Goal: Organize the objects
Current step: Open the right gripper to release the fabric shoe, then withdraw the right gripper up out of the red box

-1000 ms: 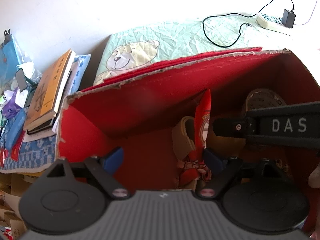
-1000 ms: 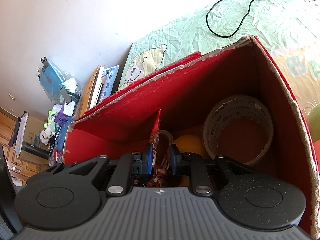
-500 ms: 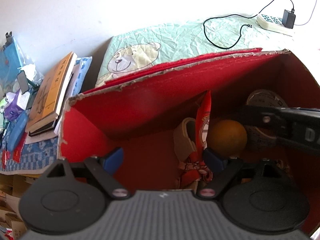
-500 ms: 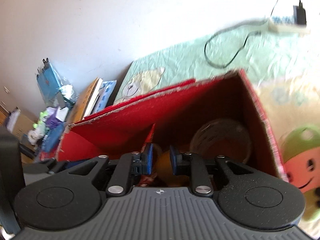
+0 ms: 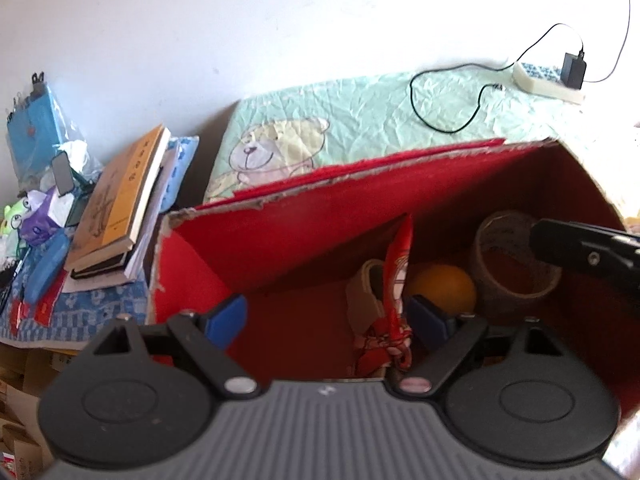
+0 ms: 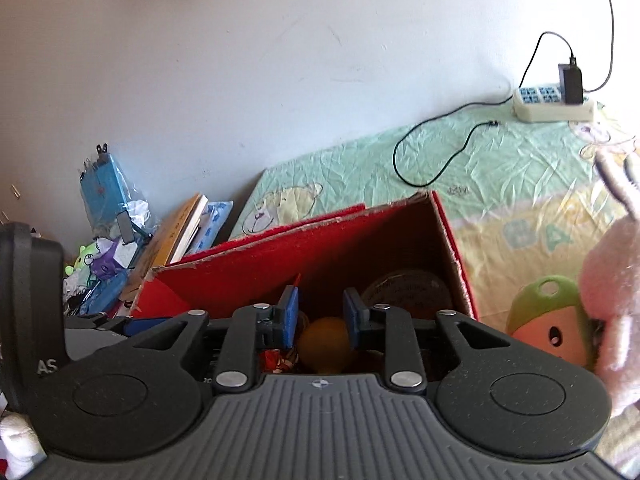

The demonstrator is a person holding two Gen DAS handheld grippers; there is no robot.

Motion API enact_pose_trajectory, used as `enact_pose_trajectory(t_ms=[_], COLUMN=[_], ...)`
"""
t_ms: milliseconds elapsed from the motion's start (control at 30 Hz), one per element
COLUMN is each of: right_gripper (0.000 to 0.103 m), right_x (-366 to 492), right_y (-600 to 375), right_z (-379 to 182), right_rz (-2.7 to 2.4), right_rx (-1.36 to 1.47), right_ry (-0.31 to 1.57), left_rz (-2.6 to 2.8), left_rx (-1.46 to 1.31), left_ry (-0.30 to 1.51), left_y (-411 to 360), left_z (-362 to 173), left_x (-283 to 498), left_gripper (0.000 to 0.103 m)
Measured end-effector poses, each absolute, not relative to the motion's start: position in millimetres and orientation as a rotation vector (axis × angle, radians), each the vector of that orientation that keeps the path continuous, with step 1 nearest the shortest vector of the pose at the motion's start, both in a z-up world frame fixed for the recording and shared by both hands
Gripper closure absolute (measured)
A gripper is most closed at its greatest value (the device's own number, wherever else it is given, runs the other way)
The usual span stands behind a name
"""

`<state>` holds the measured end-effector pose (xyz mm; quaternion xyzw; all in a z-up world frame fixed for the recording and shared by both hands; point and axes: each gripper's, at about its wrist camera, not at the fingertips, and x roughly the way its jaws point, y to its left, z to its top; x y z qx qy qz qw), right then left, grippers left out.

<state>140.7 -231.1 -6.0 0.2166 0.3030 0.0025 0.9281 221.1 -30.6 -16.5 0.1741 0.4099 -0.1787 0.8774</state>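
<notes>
So the red box (image 5: 280, 240) sits on the bear-print sheet (image 5: 360, 120) and already has 4 things in it: an orange ball (image 5: 444, 290), a big tape roll (image 5: 516, 264) at the right end, a red snack packet (image 5: 394, 280) standing up, and a beige band-like thing (image 5: 366, 292) left of the packet that I can't identify. I'd call that part done.

What's left, as far as I can see: a pink plush (image 6: 612, 280) and a green-capped toy (image 6: 548, 320) lying on the sheet right of the box.

My right tool (image 6: 320, 316) has just been opening. It's at a narrow gap now with nothing in it, and the ball only shows through from below. The left tool (image 5: 328, 316) is wide open over the box's near edge, holding nothing, though its right pad sits close to the packet.
</notes>
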Motion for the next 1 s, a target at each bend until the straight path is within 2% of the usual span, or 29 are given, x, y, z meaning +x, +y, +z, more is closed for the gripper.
enact_pose_trajectory(t_ms=[167,333,1000], right_gripper=[0.075,0.066,0.064], right_x=[129,114,54], right_y=[-226,-220,-224], right_z=[-1,5,23], right_rz=[0.019,0.043,0.171], right_rx=[0.42,0.382,0.329], right_ry=[0.587,0.558,0.541], left_rz=[-0.359,-0.335,-0.261], left_rx=[0.328,0.309,0.228], left_ry=[0.866,0.851,0.824], left_y=[-26,-18,-3], left_z=[-11,-3,30], left_x=[208,192,122], left_gripper=[0.013,0.013,0.01])
